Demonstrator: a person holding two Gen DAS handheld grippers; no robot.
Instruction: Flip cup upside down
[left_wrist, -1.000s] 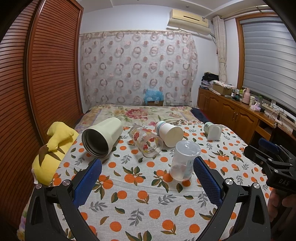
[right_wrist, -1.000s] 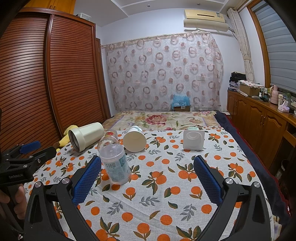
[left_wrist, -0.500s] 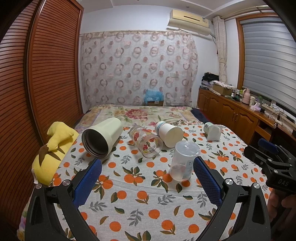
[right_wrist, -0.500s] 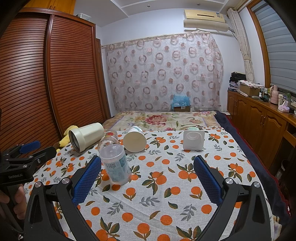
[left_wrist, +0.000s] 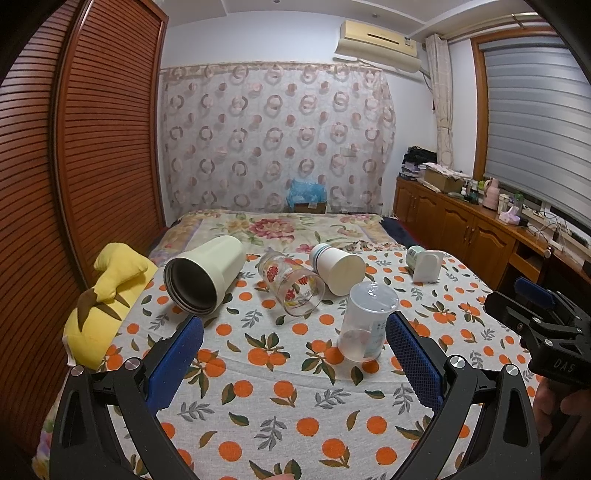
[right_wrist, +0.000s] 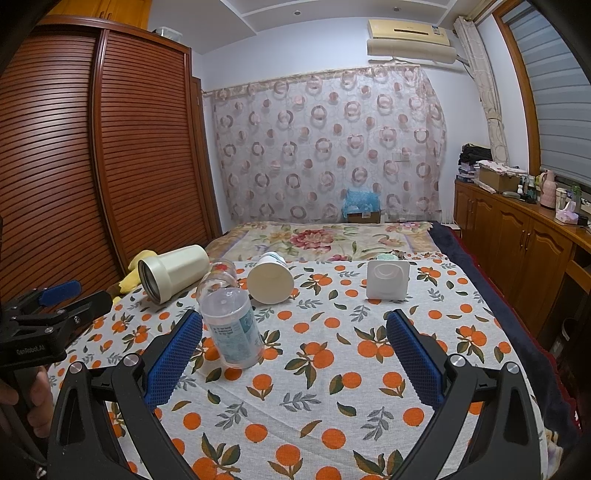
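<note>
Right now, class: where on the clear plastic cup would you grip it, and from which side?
Grip the clear plastic cup across its mid wall, coming level from the near side. It stands alone, clear of the other cups, its round wall probably fitting between open gripper fingers.

The left gripper (left_wrist: 293, 360) has a matte black frame with two forked arms, each carrying a silver round-headed screw near the base of a blue, finely gridded pad. The right gripper (right_wrist: 293, 360) is built the same, its fingers (right_wrist: 173, 356) faced in the same blue textured rubber. Seen from the right gripper, the other tool's black body bears pale lettering, seemingly "GenRobot.AI", though it is small. Below that lettering, bare skin of the left hand (right_wrist: 35, 402) wraps a dark handle.
</note>
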